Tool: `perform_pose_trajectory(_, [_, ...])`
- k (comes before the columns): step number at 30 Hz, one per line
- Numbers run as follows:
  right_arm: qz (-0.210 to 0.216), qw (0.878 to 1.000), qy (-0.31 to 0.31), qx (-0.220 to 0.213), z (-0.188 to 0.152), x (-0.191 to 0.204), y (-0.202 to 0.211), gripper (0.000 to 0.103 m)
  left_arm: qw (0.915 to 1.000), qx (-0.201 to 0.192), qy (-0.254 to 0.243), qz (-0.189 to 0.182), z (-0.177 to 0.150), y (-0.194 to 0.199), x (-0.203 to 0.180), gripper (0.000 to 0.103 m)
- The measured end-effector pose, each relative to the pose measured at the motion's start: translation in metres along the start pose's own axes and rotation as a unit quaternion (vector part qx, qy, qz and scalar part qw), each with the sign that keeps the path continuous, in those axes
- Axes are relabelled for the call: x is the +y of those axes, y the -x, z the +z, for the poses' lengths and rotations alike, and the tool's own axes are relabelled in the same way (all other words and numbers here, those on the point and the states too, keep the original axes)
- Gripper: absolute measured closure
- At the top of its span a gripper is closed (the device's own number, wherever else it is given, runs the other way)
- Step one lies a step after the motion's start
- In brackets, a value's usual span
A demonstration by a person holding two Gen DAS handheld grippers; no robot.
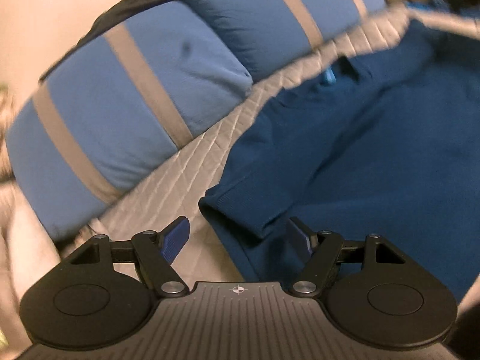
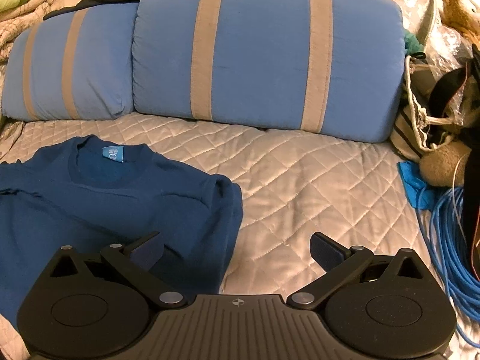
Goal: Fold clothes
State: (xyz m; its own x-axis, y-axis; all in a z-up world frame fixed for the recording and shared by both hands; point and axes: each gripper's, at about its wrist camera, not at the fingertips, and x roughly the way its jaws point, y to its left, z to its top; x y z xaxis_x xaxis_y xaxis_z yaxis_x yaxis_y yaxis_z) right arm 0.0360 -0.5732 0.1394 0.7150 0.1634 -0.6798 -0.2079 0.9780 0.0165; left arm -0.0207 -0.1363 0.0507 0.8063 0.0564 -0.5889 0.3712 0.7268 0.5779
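Note:
A dark blue T-shirt lies flat on the grey quilted bedspread, collar with a light blue label toward the pillows. In the left wrist view the shirt fills the right side, with a sleeve cuff just ahead of my left gripper, which is open and empty above that sleeve. My right gripper is open and empty above the shirt's right side edge, its left finger over the fabric, its right finger over the bedspread.
Two blue pillows with grey stripes stand along the back of the bed. A coil of blue cable, a striped bag and a plush toy lie at the right. Folded blankets sit at back left.

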Motion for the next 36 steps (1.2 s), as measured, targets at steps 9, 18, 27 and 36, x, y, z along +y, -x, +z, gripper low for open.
perform_pose_trajectory(9, [0.005,1.000,0.018,-0.008,-0.004,0.002,0.005,0.000,0.9932,0.012,-0.109,0.040,-0.004,-0.019,-0.029,0.068])
perform_pose_trajectory(18, [0.012,0.999,0.050,-0.008,-0.008,0.014,0.001,0.000,0.9870,-0.023,-0.131,0.090,-0.004,-0.009,-0.032,0.086])
perform_pose_trajectory(27, [0.016,0.999,0.036,-0.011,-0.005,0.013,0.001,0.000,0.9735,-0.027,-0.197,0.112,-0.002,-0.010,-0.048,0.070])
perform_pose_trajectory(36, [0.015,0.999,0.037,-0.009,-0.006,0.013,0.003,0.000,0.9653,-0.029,-0.236,0.109,-0.006,-0.014,-0.056,0.083])
